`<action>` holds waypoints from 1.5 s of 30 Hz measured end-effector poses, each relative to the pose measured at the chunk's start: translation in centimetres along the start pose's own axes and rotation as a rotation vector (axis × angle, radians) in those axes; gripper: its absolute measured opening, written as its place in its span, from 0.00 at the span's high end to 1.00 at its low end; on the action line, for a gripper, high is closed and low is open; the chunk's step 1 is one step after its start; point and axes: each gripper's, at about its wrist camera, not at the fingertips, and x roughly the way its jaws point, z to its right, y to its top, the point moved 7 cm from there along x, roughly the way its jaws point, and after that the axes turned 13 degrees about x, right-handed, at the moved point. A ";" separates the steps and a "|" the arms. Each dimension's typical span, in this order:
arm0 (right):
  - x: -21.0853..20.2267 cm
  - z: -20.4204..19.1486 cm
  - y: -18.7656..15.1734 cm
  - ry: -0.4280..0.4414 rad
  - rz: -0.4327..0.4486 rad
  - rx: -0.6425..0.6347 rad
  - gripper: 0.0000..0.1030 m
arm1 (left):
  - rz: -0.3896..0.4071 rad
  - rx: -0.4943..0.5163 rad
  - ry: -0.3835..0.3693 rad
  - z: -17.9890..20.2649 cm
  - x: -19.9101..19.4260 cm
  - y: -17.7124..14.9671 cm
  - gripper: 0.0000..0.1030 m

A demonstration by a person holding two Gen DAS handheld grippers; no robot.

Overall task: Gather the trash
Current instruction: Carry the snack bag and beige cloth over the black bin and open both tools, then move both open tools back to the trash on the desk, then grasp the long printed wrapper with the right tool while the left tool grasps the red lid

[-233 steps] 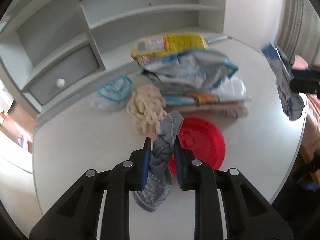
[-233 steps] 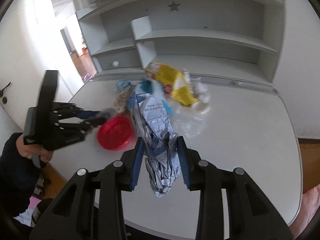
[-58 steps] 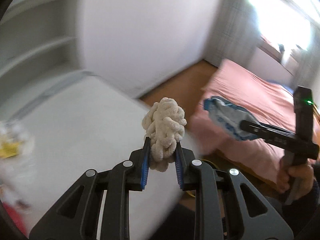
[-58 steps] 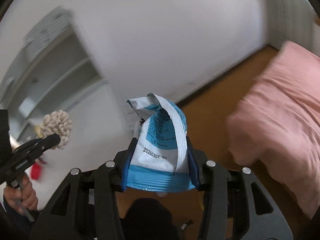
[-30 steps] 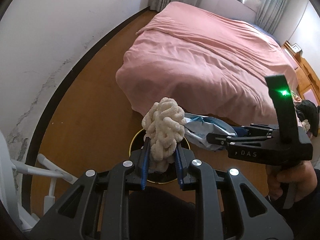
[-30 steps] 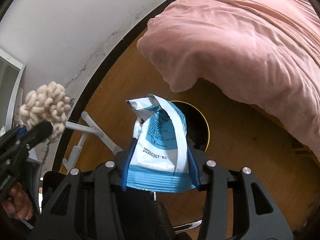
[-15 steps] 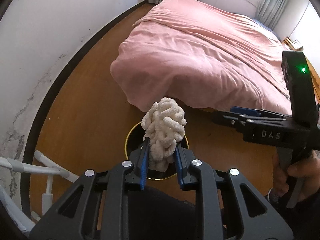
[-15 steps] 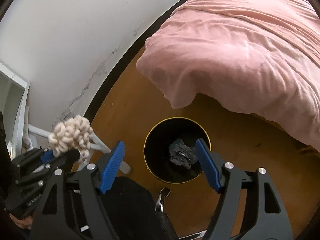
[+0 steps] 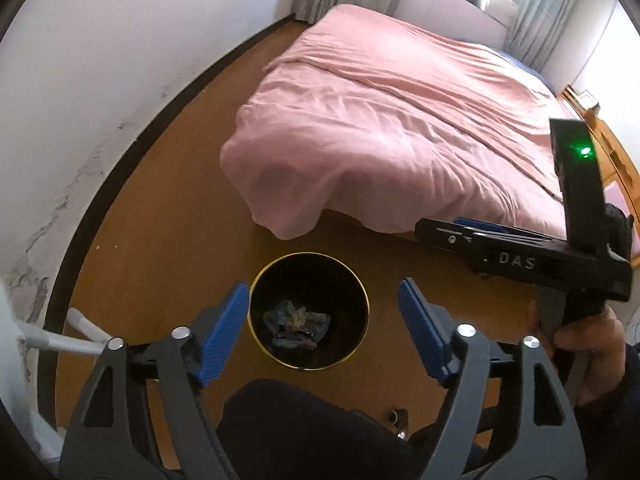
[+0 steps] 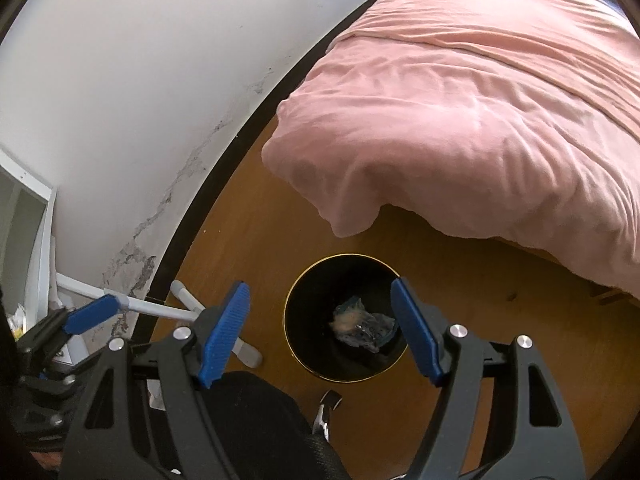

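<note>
A black bin with a gold rim stands on the wooden floor below both grippers. Inside it lie a cream knotted wad and crumpled blue-and-white wrappers. My left gripper hangs over the bin, its jaws opening with nothing between them. My right gripper is also above the bin, open and holding nothing, with the trash visible between its fingers. The right gripper also shows at the right of the left wrist view, held by a hand.
A bed with a pink cover stands just beyond the bin. A white wall with a dark skirting board runs along the left. White furniture legs stand on the floor at left. A dark-clad knee is below the grippers.
The left gripper opened and the cream wad dropped into the bin. The right gripper let go of its blue-and-white packet a moment before that, and it also lies in the bin.
</note>
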 end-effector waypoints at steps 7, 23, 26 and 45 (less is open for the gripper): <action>-1.7 -6.5 -0.8 0.043 0.064 -0.148 0.31 | 0.071 -0.037 0.124 -3.1 -7.8 -2.0 0.11; -6.0 -41.8 -21.8 0.553 -0.199 -0.864 0.28 | 0.125 -0.507 0.650 -18.2 -31.7 -24.0 0.10; -6.7 -46.7 -27.7 0.634 -0.283 -0.997 0.29 | 0.117 -0.648 0.736 -19.4 -35.5 -30.2 0.10; -4.5 -56.3 -43.5 0.574 -0.352 -1.385 0.73 | 0.114 -0.958 0.811 -19.4 -41.9 -45.4 0.10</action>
